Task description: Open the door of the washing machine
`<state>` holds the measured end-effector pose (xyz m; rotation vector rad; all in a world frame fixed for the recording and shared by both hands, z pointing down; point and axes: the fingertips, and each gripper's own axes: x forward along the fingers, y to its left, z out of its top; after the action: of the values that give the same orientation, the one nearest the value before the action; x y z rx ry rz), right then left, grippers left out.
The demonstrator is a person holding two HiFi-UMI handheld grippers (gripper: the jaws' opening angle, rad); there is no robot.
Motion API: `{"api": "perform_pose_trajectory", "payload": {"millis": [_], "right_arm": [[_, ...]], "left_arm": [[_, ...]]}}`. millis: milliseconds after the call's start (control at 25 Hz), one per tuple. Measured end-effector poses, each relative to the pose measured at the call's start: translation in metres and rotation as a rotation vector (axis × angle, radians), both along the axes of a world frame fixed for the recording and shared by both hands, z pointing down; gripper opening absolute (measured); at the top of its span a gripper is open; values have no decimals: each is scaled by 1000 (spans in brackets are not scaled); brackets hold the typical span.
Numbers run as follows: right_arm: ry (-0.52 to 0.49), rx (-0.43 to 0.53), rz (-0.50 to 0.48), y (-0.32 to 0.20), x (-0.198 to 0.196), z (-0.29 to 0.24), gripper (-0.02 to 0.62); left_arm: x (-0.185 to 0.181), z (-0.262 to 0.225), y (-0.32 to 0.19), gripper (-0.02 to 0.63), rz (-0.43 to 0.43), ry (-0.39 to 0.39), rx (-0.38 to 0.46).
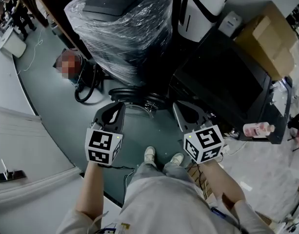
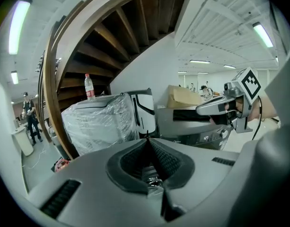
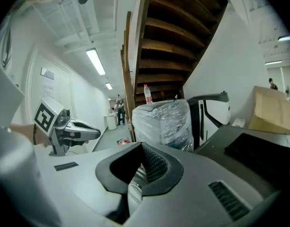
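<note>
The left claw (image 1: 116,106) and right claw (image 1: 182,106) are clenched, empty. The washing machine (image 1: 222,77) ahead of them looks rigid, slick; hook its opening edge.

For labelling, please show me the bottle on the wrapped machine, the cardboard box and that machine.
Bottle (image 2: 90,88), left gripper view, its middle.
Box (image 1: 264,38), head view, its top.
Wrapped machine (image 1: 125,38), head view, its plastic side.

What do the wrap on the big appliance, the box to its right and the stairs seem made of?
Wrap: clear plastic film, glossy, wrinkled and see-through. Box: brown cardboard, matt, with folded flaps. Stairs: probably dark wood, by the plank-like treads and brown sheen.
</note>
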<state>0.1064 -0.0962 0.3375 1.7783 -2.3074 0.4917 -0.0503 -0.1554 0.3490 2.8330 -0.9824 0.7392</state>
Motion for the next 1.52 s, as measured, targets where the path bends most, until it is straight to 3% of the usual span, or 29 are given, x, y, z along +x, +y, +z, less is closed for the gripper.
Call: {"api": "perform_pose_trajectory", "payload": {"millis": [280, 520, 760, 920, 1200, 1360, 1520], "right_arm": [[79, 152, 105, 45, 53, -70, 28], [101, 226, 224, 92, 100, -113, 28], [183, 310, 316, 143, 141, -158, 28], [233, 338, 369, 172, 160, -176, 28], [234, 338, 444, 206, 189, -178, 28], [215, 343, 444, 210, 199, -175, 28], [199, 338, 432, 207, 204, -170, 28]], "left_arm": [[87, -63, 30, 29, 204, -3, 137], [154, -115, 69, 29, 354, 146, 228], [206, -150, 111, 29, 430, 265, 252], [232, -161, 128, 29, 493, 283, 283], [259, -176, 149, 29, 542, 326, 263], [267, -178, 152, 29, 539, 337, 251], [267, -170, 144, 29, 556, 313, 290]]}}
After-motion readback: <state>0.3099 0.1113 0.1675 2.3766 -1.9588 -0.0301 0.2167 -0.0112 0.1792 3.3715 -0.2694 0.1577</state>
